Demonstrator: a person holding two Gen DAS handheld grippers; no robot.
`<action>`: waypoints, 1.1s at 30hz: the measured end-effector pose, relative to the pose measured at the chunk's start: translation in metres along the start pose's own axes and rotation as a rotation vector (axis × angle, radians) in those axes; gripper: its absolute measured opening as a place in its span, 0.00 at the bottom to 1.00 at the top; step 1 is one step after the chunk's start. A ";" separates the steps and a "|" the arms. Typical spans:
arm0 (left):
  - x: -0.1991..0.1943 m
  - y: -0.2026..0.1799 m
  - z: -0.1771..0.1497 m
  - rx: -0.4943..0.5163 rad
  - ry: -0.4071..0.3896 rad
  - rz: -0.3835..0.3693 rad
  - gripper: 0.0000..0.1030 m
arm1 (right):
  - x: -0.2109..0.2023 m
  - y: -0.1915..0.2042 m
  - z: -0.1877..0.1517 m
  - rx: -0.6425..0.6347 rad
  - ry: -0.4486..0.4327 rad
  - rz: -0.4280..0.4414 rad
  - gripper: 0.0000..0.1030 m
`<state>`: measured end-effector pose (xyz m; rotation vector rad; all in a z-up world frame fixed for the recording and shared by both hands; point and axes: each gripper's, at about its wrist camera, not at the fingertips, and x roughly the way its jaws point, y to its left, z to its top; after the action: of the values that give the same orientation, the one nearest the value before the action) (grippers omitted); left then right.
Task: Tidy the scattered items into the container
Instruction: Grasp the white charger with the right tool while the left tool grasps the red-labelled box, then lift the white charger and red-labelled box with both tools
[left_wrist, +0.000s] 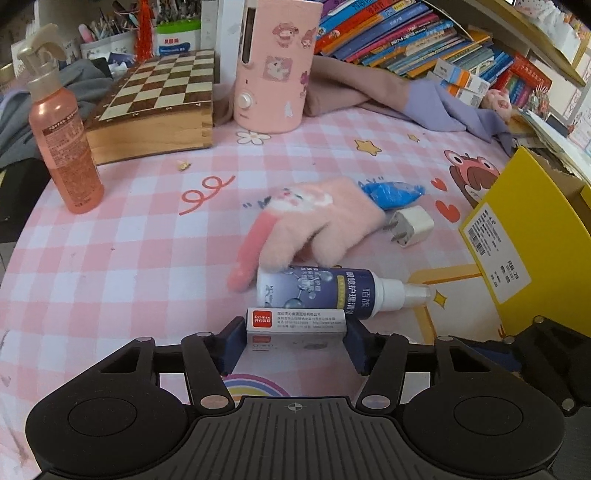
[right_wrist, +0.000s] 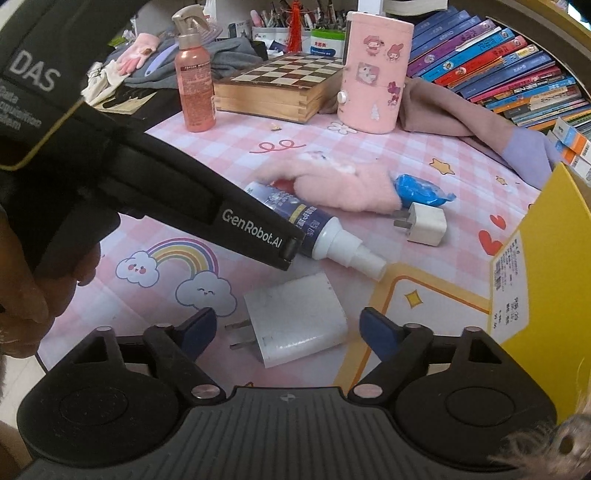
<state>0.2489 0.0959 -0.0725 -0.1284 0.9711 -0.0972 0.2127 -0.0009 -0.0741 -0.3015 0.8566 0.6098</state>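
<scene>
My left gripper (left_wrist: 295, 338) is shut on a small white Comix box (left_wrist: 295, 326), low over the pink mat. Just beyond it lies a dark-blue spray bottle (left_wrist: 332, 291), then a pink fuzzy glove (left_wrist: 310, 225), a blue packet (left_wrist: 393, 194) and a small white plug (left_wrist: 412, 225). My right gripper (right_wrist: 288, 330) is open around a large white charger (right_wrist: 295, 319) lying on the mat, jaws apart from it. The yellow container (right_wrist: 546, 258) stands at the right; it also shows in the left wrist view (left_wrist: 524, 229). The left gripper's body (right_wrist: 166, 192) crosses the right wrist view.
A pink spray bottle (left_wrist: 62, 144), a wooden chess box (left_wrist: 155, 107) and a pink humidifier (left_wrist: 275, 66) stand at the back. Clothes (left_wrist: 388, 96) and stacked books (left_wrist: 406, 33) lie behind on the right. The mat's left edge (left_wrist: 14, 251) drops off.
</scene>
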 end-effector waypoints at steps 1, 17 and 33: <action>-0.002 0.001 -0.001 -0.002 -0.008 0.000 0.54 | 0.001 0.000 0.000 -0.001 0.004 0.003 0.76; -0.053 0.020 -0.007 -0.088 -0.118 0.016 0.53 | -0.005 -0.003 0.003 0.008 -0.005 -0.004 0.66; -0.093 0.016 -0.025 -0.110 -0.172 -0.012 0.53 | -0.040 -0.004 0.002 0.044 -0.057 -0.041 0.66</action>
<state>0.1763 0.1233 -0.0134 -0.2396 0.8036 -0.0426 0.1962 -0.0178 -0.0418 -0.2601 0.8066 0.5578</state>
